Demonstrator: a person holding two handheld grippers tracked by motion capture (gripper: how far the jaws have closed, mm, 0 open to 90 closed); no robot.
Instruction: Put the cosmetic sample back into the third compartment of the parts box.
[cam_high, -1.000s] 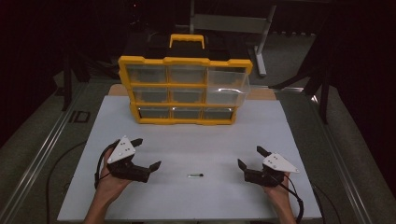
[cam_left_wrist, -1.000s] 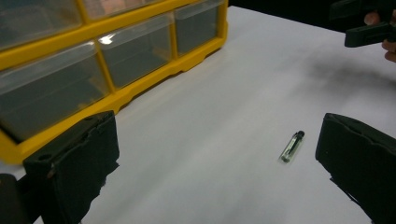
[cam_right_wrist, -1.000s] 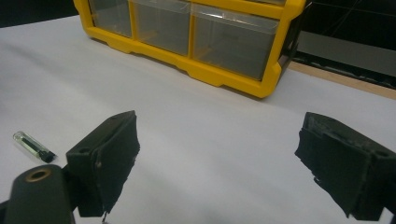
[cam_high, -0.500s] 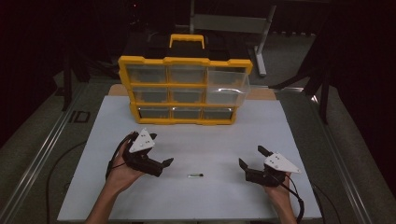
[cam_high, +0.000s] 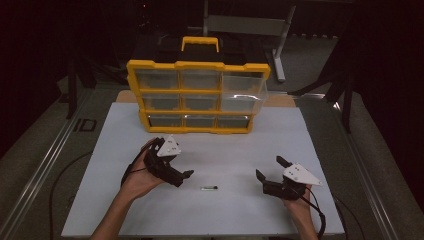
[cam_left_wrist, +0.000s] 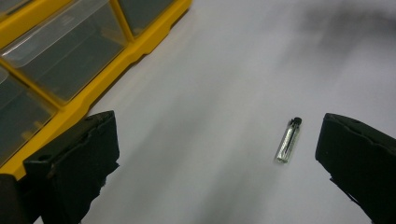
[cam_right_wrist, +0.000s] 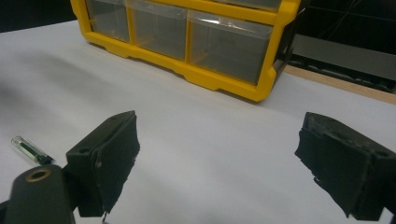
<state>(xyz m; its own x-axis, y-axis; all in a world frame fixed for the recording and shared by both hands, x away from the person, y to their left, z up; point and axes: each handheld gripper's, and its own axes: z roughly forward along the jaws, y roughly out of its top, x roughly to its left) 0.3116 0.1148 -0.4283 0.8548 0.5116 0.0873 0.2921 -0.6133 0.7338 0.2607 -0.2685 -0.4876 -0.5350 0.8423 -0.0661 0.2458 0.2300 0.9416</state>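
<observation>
We've swung the left gripper (cam_high: 182, 177) in from the table's left side over the last second, and now it hovers close to the small glass vial (cam_high: 209, 188), while the right gripper (cam_high: 269, 176) has stayed put. In the left gripper view that vial (cam_left_wrist: 288, 139), a slim clear tube with a dark cap, lies ahead of the jaws and nearer the right-hand one, not yet between them. Both jaws stand wide apart and hold nothing. From the right gripper view the vial (cam_right_wrist: 31, 150) lies just off the outer side of the left-hand jaw, and those jaws too gape wide, empty. So nothing is picked up yet; we judge the reach is nearly there, with the closing and lifting left to do. Beyond it all stands the yellow plastic drawer organizer (cam_high: 198, 98), glossy frame, clear boxy drawers, on the matte white tabletop (cam_high: 310, 135).
</observation>
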